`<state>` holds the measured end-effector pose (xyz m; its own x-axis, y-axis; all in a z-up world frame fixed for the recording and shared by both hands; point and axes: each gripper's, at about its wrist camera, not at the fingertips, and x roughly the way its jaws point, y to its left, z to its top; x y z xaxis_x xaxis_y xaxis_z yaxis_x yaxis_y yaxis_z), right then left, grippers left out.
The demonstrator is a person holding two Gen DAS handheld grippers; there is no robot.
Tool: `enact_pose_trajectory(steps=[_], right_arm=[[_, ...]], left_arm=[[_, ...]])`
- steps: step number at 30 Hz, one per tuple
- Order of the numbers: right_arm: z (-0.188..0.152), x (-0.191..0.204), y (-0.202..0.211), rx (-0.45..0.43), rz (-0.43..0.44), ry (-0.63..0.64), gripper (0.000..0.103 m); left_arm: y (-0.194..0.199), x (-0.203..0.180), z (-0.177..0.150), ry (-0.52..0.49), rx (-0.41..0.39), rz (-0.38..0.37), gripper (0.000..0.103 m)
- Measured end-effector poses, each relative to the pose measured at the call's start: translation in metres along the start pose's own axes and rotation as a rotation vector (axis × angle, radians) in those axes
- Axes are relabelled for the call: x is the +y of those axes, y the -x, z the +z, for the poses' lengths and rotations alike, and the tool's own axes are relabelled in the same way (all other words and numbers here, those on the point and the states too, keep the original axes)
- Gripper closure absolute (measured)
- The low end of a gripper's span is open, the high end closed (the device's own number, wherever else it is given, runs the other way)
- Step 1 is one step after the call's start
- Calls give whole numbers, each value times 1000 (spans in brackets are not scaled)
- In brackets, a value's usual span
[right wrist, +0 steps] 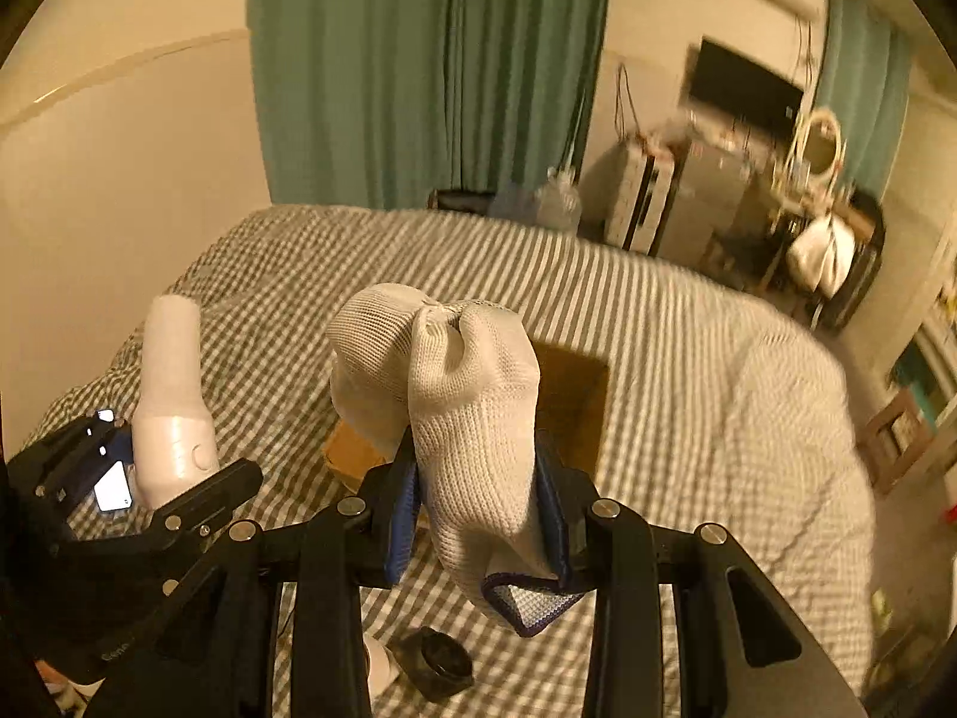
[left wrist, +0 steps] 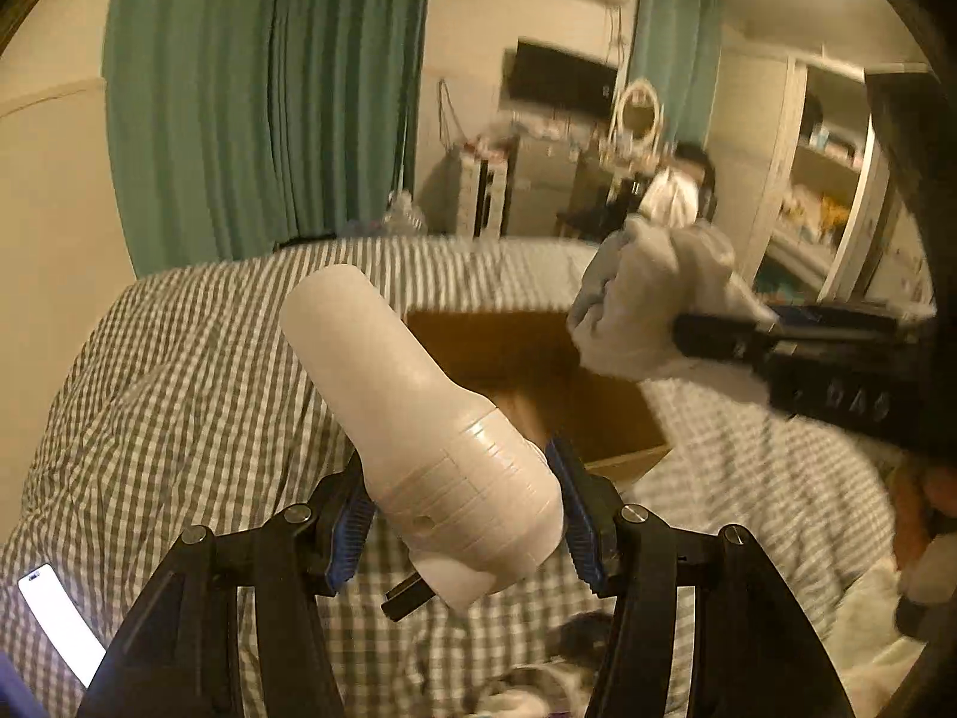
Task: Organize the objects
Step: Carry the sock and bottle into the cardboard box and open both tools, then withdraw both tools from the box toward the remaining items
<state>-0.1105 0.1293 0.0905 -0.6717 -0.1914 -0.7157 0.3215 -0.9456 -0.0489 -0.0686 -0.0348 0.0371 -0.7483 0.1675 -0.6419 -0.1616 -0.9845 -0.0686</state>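
Two grippers hang over a bed (right wrist: 688,359) covered in a grey-and-white checked quilt that fills the lower half of both wrist views. An open cardboard box (left wrist: 508,359) sits on the quilt toward the bed's middle, its brown inside showing past both held things. The left gripper (left wrist: 466,514) has its jaws clamped on the wide ribbed base of a white bottle-shaped device (left wrist: 418,419), whose narrow rounded end tilts up and to the left, above the near edge of the box. The right gripper (right wrist: 478,514) has its jaws pressed together on a white knitted glove (right wrist: 460,419) with a dark blue cuff trim; the glove bunches upward above the blue pads, just in front of the box. A lit phone (left wrist: 60,622) lies on the quilt near the bed's left edge. A small black cap (right wrist: 442,664) rests on the quilt below the right gripper.
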Motion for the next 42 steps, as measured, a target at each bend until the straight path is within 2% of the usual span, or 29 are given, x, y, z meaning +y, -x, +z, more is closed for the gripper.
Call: enact_pose_trajectory(steps=[5, 12, 14, 17, 20, 24, 25, 27, 28, 31, 32, 39, 42], right_arm=[[-7, -21, -53, 37, 38, -65, 69], [-1, -53, -106, 33, 77, -149, 69], [0, -56, -115, 33, 81, -184, 69], [-3, -71, -133, 56, 117, -269, 69], [-13, -82, -144, 60, 137, -340, 68], [-24, -88, -152, 61, 152, -336, 61], [-25, -89, -149, 47, 157, -329, 58], [-25, -90, -138, 1, 177, -320, 43], [-23, -90, -133, -19, 173, -315, 41], [-7, -87, -97, -82, 141, -273, 39], [-2, -87, -84, -103, 126, -257, 38], [19, -63, 18, -190, 74, -203, 34], [22, -52, 65, -216, 73, -203, 34]], left_arm=[[-41, 5, 0, -24, 41, 23, 47], [-92, 0, 34, 28, 68, 17, 47], [-102, -8, 41, -2, 55, 21, 47], [-122, -18, 44, -23, 64, -27, 46], [-144, -20, 40, -30, 106, -31, 46], [-156, -15, 35, 11, 177, -55, 46], [-155, -16, 35, 13, 180, -59, 45], [-149, -16, 39, 12, 179, -47, 44], [-144, -16, 43, 12, 173, -43, 40], [-117, -13, 55, 19, 127, -34, 21], [-105, -12, 60, 20, 105, -24, 19], [-14, -11, 82, 25, 5, 13, 19], [26, -13, 86, 9, -37, 33, 13]])
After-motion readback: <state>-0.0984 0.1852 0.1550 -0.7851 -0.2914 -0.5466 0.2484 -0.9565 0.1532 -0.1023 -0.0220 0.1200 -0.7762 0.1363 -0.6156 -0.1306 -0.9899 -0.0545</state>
